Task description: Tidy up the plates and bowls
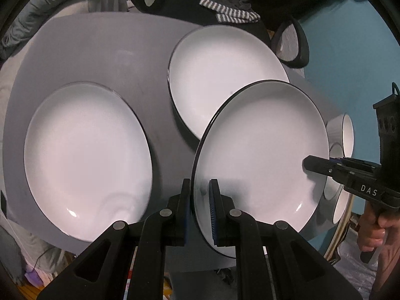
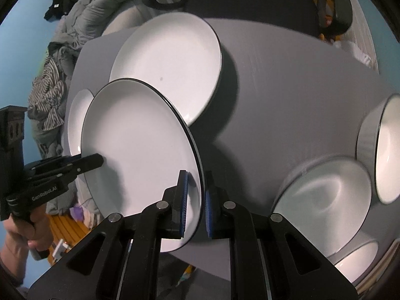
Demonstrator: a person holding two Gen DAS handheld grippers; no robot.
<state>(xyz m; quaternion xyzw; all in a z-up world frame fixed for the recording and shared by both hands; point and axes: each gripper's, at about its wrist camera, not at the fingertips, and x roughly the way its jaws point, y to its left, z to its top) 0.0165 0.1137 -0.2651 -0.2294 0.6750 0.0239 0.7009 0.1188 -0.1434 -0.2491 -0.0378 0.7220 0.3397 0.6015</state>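
A white plate with a dark rim (image 1: 262,155) is lifted above the grey table (image 1: 100,55), held at opposite edges by both grippers. My left gripper (image 1: 200,200) is shut on its near-left rim. My right gripper (image 2: 196,197) is shut on its other rim; it shows in the left wrist view (image 1: 315,166). The held plate appears in the right wrist view (image 2: 140,150). A second plate (image 1: 85,160) lies at the left, a third plate (image 1: 220,75) at the back. Several white bowls (image 2: 325,200) stand at the right of the table.
A black chair with a striped cloth (image 1: 230,12) stands behind the table. Grey bedding and clothes (image 2: 75,25) pile at the left. The table's right edge (image 1: 315,92) borders a blue floor.
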